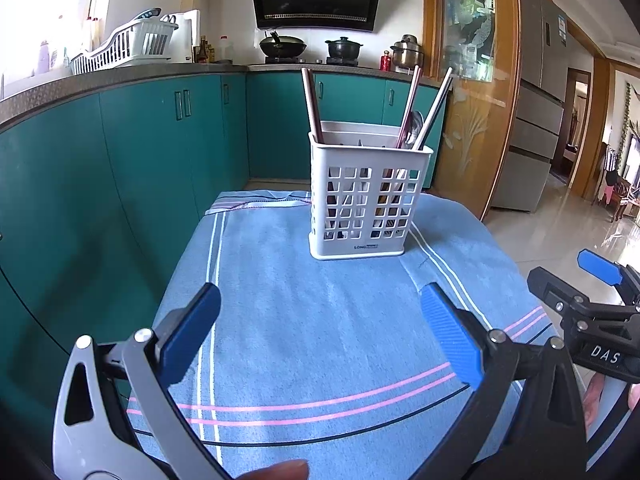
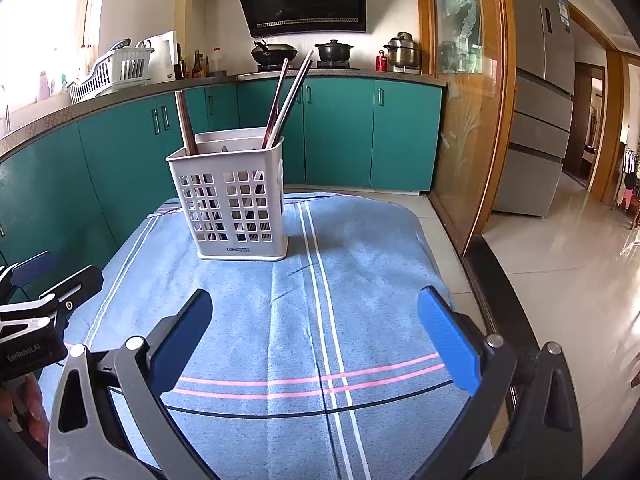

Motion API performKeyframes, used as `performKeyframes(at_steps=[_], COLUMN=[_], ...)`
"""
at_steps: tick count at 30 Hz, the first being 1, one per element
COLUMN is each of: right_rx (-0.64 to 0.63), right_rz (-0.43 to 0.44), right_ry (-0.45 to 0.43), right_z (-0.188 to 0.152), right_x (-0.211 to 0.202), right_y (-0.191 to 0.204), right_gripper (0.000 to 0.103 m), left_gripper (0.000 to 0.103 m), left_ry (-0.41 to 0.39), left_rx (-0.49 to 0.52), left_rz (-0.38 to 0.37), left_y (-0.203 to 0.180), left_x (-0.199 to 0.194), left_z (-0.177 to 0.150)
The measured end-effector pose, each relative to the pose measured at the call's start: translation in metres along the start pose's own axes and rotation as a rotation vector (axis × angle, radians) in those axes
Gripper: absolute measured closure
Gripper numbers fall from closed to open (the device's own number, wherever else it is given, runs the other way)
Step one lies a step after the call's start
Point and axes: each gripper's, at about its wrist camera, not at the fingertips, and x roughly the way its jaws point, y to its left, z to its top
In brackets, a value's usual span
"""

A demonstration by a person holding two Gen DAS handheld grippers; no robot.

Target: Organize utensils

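A white slotted utensil holder [image 1: 366, 200] stands on the far part of a blue striped towel [image 1: 320, 320]. It also shows in the right wrist view [image 2: 232, 204]. Chopsticks [image 1: 310, 104] and a spoon [image 1: 414, 128] stick up out of it; the chopsticks show in the right wrist view [image 2: 288, 100] too. My left gripper [image 1: 320, 312] is open and empty, well short of the holder. My right gripper [image 2: 316, 316] is open and empty, to the right of the holder and nearer than it. Each gripper shows at the edge of the other's view.
The towel [image 2: 360, 280] covers a small table. Teal cabinets [image 1: 140, 140] with a counter run along the left and back. A glass sliding door [image 2: 468, 120] and tiled floor [image 2: 560, 260] lie to the right. A dish rack [image 1: 128, 46] and pots [image 1: 342, 48] sit on the counter.
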Motion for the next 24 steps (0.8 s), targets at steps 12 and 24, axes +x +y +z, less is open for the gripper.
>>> performKeyframes(at_steps=[12, 24], right_rx=[-0.004, -0.011], right_rz=[-0.01, -0.016], right_ry=[0.002, 0.004], right_z=[-0.002, -0.0036], right_x=[0.0011, 0.0021], right_y=[-0.0004, 0.0017], right_gripper=[0.003, 0.003], left_gripper=[0.004, 0.004], left_ry=[0.008, 0.004], left_rx=[0.013, 0.017], left_rz=[0.002, 0.003], left_y=[-0.0034, -0.003], left_x=[0.002, 0.0013], left_z=[-0.0011, -0.0015])
